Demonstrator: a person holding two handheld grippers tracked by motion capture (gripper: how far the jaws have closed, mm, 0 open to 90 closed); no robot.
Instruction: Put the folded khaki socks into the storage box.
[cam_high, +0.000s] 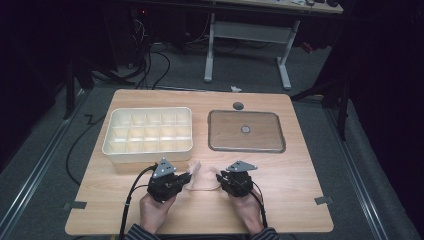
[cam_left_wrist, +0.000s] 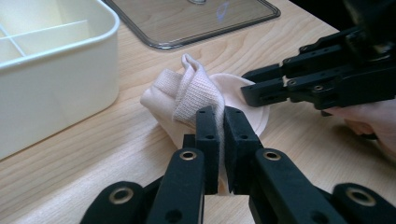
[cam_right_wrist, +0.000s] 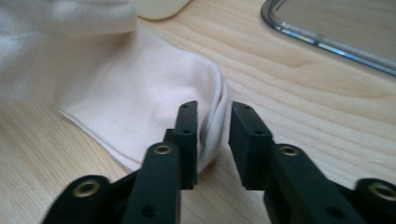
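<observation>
A pale pink sock lies crumpled on the wooden table near its front edge, between my two grippers. My left gripper comes at it from the left. In the left gripper view its jaws are shut on a fold of the sock, with the ribbed cuff bunched up just beyond the tips. My right gripper points left at the sock's other end. Its jaws straddle the rounded edge of the sock, with a gap left on one side. The right gripper also appears across the sock in the left gripper view.
A white box with several compartments stands just behind the left gripper. A flat clear lid with a small knob lies to its right. A small grey disc sits near the far edge. Bare table stretches to the right.
</observation>
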